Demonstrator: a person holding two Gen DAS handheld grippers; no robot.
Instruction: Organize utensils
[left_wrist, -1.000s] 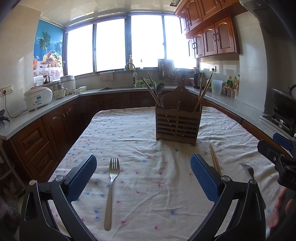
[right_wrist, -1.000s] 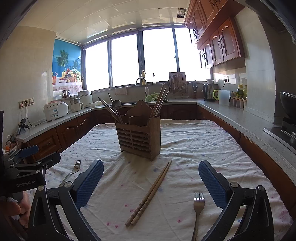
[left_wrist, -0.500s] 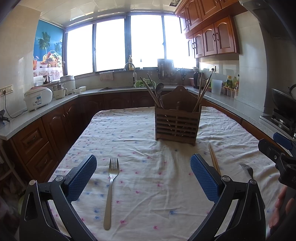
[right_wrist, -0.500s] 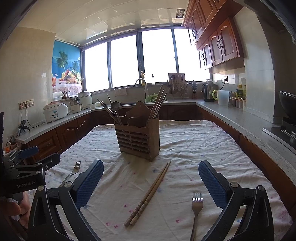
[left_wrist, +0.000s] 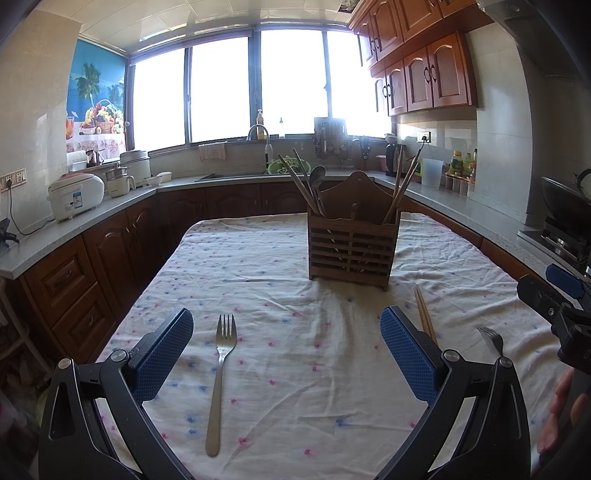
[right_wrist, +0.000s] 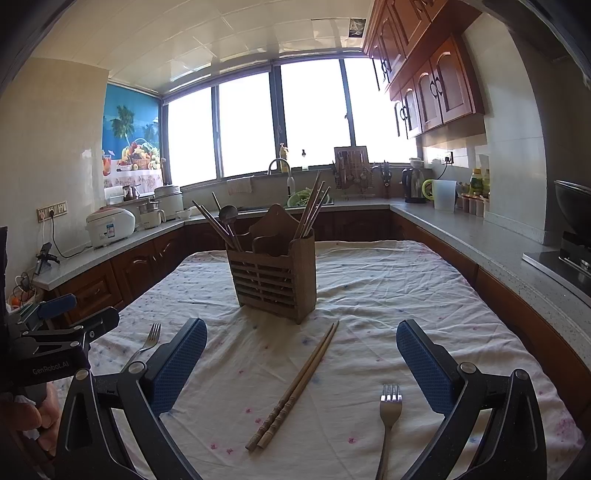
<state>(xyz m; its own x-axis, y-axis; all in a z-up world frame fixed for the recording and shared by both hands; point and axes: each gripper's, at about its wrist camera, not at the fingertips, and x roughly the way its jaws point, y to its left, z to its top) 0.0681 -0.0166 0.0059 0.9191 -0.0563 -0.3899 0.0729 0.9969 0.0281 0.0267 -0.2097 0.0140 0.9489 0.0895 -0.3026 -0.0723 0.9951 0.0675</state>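
The left gripper (left_wrist: 286, 356) hangs low over the table (left_wrist: 295, 387), which wears a white cloth with small pink and blue dots. Its blue-padded jaws are wide apart and hold nothing. Between them lies a long shiny metal fork (left_wrist: 220, 380), flat on the cloth, prongs pointing to the far side — nearer the left jaw than the right.

The right gripper (right_wrist: 301, 356) is low over the table too, jaws wide apart and holding nothing. Between them lie two brown wooden chopsticks (right_wrist: 295, 386), side by side and touching, slanting from near-left to far-right. A second shiny metal fork (right_wrist: 388, 417) lies just right of the chopsticks, close to the right jaw, prongs pointing far.

Past both grippers, near the middle of the table, stands a brown wooden utensil holder with slatted sides (right_wrist: 275, 278). More chopsticks lean out of its left and right parts, and a dark spoon (right_wrist: 226, 216) sticks up on the left. The far tips of the loose chopsticks stop just short of the holder's near corner.

Behind the table a grey kitchen counter (left_wrist: 110, 199) runs along the walls — a white rice cooker (left_wrist: 75, 195) sits on it at the left.
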